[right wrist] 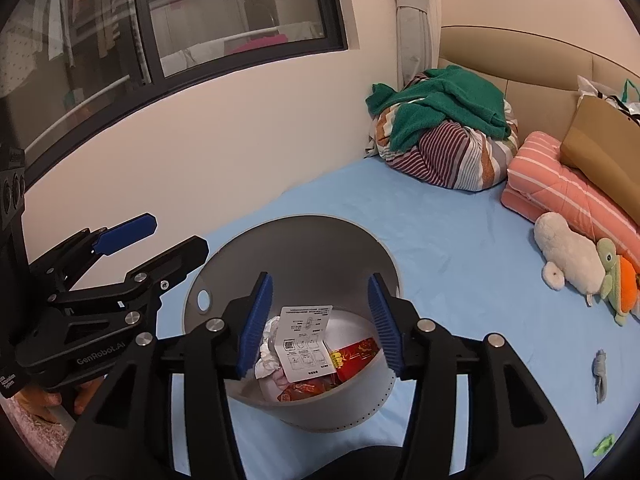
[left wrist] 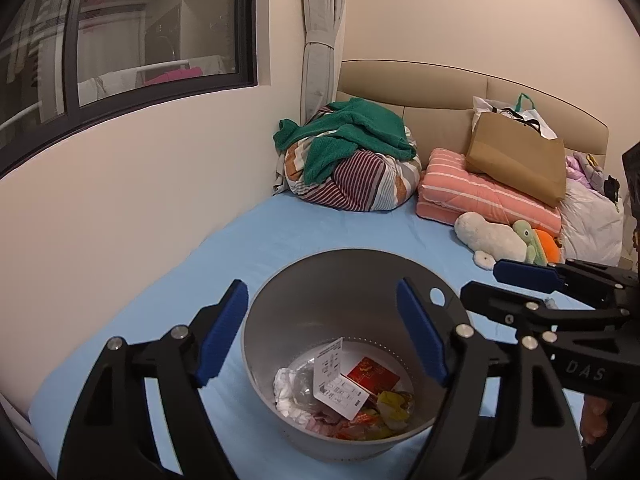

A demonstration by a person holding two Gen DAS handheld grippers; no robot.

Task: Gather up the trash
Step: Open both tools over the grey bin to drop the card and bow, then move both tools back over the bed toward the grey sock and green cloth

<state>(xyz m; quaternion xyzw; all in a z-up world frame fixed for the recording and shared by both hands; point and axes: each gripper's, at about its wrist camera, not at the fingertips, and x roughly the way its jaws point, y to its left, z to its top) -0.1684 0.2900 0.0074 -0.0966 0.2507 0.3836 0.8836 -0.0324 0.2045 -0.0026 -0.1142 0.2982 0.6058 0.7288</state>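
Observation:
A grey round bin [left wrist: 340, 280] stands on the blue bed sheet; it also shows in the right wrist view [right wrist: 304, 248]. Inside lie a white printed leaflet [left wrist: 336, 380], crumpled white tissue [left wrist: 286, 390], a red packet [left wrist: 372, 372] and colourful wrappers [left wrist: 384, 412]. My left gripper [left wrist: 326, 332] is open and empty above the bin's mouth. My right gripper [right wrist: 320, 324] is open and empty above the bin too. A grey scrap [right wrist: 600, 376] and a small green scrap [right wrist: 603, 444] lie on the sheet at the right.
At the bed head are a bundle of striped bedding under a green towel [left wrist: 352, 152], a folded pink quilt [left wrist: 484, 196], a brown paper bag [left wrist: 520, 160] and soft toys [left wrist: 504, 240]. A wall with a window [left wrist: 160, 32] runs along the left.

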